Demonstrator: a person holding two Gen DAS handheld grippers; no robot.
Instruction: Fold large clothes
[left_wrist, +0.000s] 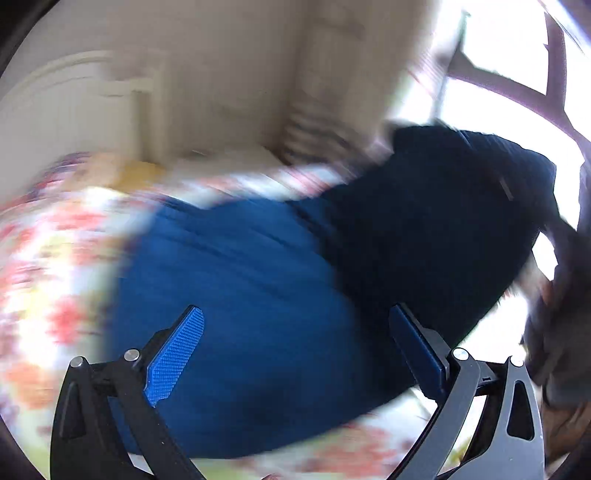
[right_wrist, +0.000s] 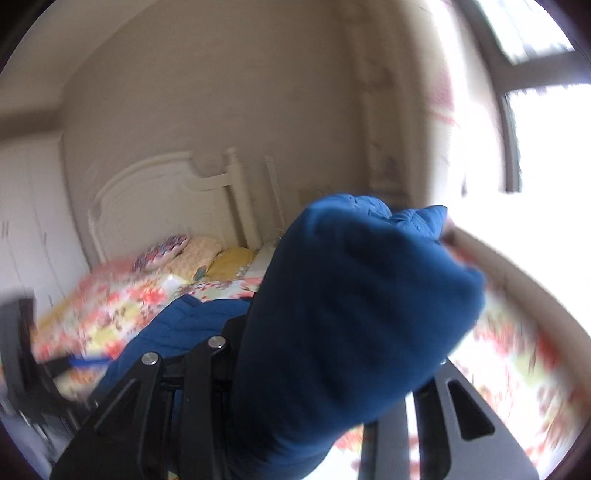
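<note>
Two blue-padded fingers (left_wrist: 177, 354) of the left gripper (left_wrist: 295, 350) stand wide apart in the left wrist view, with nothing pinched between them. Beyond them a blue quilted garment (left_wrist: 240, 288) lies on a floral bedspread (left_wrist: 48, 266); its far right part rises dark against a bright window (left_wrist: 491, 74). The picture is smeared by motion.

From the right wrist, the same blue garment (right_wrist: 351, 314) bulges up in a thick bunch between the arms of the right gripper (right_wrist: 325, 369) and hides its fingertips. The jaws stand partly closed with cloth gripped between them. More of the garment trails down onto the bedspread (right_wrist: 122, 302), below a white headboard (right_wrist: 155, 199) and pillows (right_wrist: 195, 254).
</note>
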